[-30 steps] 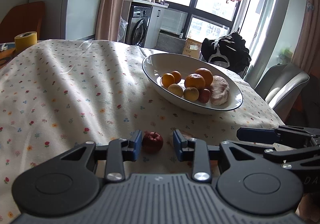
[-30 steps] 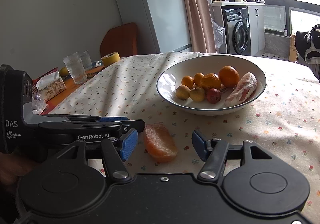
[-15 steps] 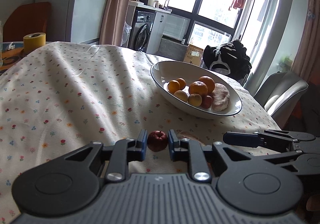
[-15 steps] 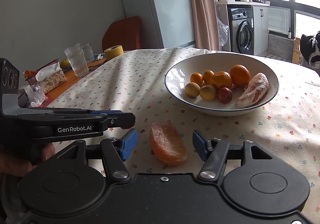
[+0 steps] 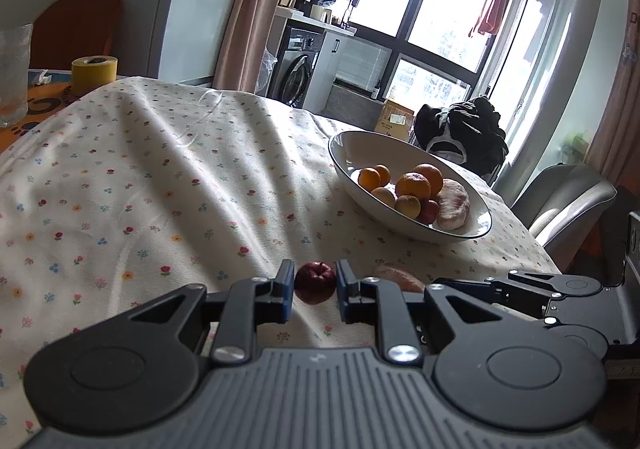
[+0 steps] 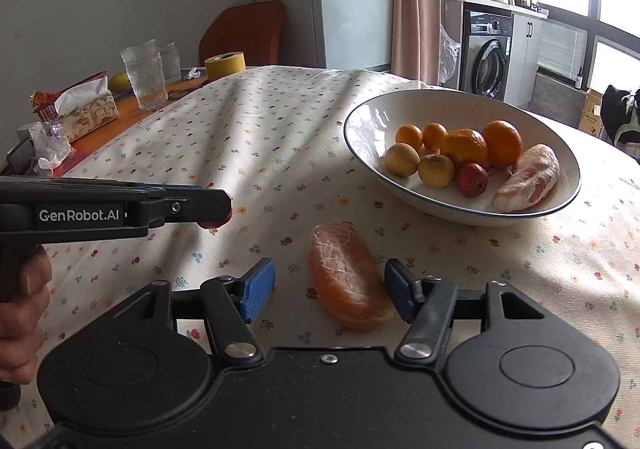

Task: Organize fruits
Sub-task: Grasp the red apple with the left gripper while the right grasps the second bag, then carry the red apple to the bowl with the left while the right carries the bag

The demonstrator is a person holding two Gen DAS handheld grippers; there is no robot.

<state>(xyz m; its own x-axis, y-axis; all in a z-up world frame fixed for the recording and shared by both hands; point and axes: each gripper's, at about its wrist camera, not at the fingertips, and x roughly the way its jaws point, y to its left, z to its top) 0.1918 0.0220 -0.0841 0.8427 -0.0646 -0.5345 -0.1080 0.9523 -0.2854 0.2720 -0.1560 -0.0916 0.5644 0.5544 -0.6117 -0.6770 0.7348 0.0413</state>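
Blown-out daylight from the windows rakes soft shadows across the tablecloth; fisheye edges bend.

Left wrist view sits low over the tablecloth, facing the windows, bowl at two o'clock. Right wrist view looks across from beside it — bowl at one o'clock, close. Both share bowl and cloth.

Left gripper: level, pads closed against a small red apple. Right gripper: level, jaws spread wide. A hand wraps the left handle.
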